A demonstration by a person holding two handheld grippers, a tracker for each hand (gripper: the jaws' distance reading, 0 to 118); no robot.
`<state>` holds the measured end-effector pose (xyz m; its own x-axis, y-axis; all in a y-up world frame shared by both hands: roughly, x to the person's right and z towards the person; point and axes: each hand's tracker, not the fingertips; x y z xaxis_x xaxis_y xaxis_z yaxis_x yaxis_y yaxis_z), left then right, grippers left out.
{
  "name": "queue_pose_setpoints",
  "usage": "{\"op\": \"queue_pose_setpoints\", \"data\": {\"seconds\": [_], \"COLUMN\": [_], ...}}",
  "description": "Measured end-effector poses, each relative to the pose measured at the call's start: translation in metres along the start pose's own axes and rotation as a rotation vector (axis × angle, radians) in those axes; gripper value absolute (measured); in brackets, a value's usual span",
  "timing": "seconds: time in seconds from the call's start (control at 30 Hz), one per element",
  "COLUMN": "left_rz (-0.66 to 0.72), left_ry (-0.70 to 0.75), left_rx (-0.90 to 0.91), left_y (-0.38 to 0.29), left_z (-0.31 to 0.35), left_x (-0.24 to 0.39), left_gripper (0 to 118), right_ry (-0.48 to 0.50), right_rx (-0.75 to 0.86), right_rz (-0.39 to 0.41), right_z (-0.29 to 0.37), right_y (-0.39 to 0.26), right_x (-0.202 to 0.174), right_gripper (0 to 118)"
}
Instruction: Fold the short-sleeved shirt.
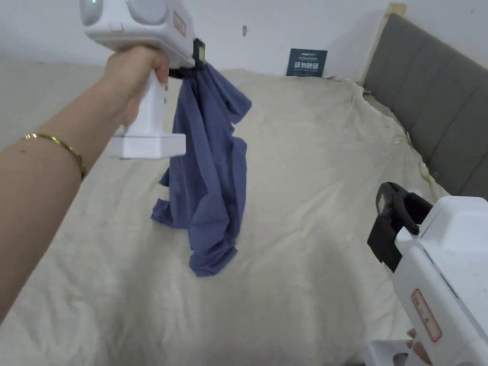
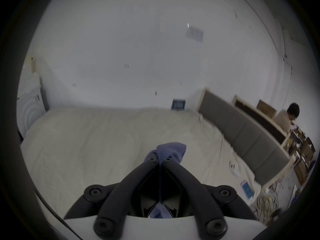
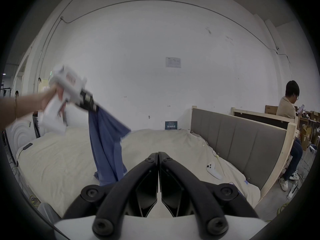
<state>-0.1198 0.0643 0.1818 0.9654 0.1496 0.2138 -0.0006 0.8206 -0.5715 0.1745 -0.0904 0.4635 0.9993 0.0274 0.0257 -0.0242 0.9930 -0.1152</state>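
A blue short-sleeved shirt [image 1: 209, 181] hangs bunched in the air above the cream bed [image 1: 324, 200], its lowest folds near or on the sheet. My left gripper [image 1: 193, 71] is raised at the upper left and is shut on the shirt's top edge. In the left gripper view the blue cloth [image 2: 170, 151] bulges out past the closed jaws of the left gripper [image 2: 160, 159]. The right gripper view shows the shirt [image 3: 105, 143] dangling from the left gripper [image 3: 97, 107]. My right gripper [image 3: 158, 157] is shut with nothing in it; it is low at the right [image 1: 388, 228], apart from the shirt.
A grey padded headboard [image 1: 429, 109] runs along the bed's right side. A dark sign [image 1: 306, 62] leans on the white wall behind the bed. A white controller [image 3: 213, 170] lies on the sheet near the headboard. A person [image 3: 289, 122] sits beyond the headboard, among boxes and cables.
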Motion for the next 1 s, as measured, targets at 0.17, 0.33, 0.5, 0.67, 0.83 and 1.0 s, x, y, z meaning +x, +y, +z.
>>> {"op": "queue_pose_setpoints", "data": {"seconds": [0.17,0.33,0.5,0.67,0.83,1.0], "left_rz": [-0.042,-0.001,0.011,0.180,0.148,-0.005], "left_ry": [0.044,0.073,0.120,0.056,0.060,0.198], "left_rx": [-0.239,-0.410,-0.391,-0.291,0.033,0.315], "left_y": [-0.138,-0.223,-0.272,-0.250,-0.203,-0.177], "left_z": [-0.112,-0.166,-0.177,-0.156,-0.092,-0.017], "left_x": [0.016,0.020,0.018,-0.003,-0.021,-0.036], "left_gripper": [0,0,47,90,112,112], "right_ry": [-0.027,-0.038,-0.023,0.004,0.034,0.073], "right_rx": [-0.024,-0.052,-0.068,-0.074,-0.063,-0.029], "right_rz": [-0.007,-0.015,-0.021,-0.009,-0.004,0.007], "right_z": [-0.006,-0.015,-0.018,-0.020,-0.024,-0.033], "right_y": [-0.003,-0.007,-0.010,-0.011,-0.006,0.002], "right_x": [0.002,0.003,-0.003,-0.011,-0.023,-0.036], "right_gripper": [0,0,0,0,0,0]}}
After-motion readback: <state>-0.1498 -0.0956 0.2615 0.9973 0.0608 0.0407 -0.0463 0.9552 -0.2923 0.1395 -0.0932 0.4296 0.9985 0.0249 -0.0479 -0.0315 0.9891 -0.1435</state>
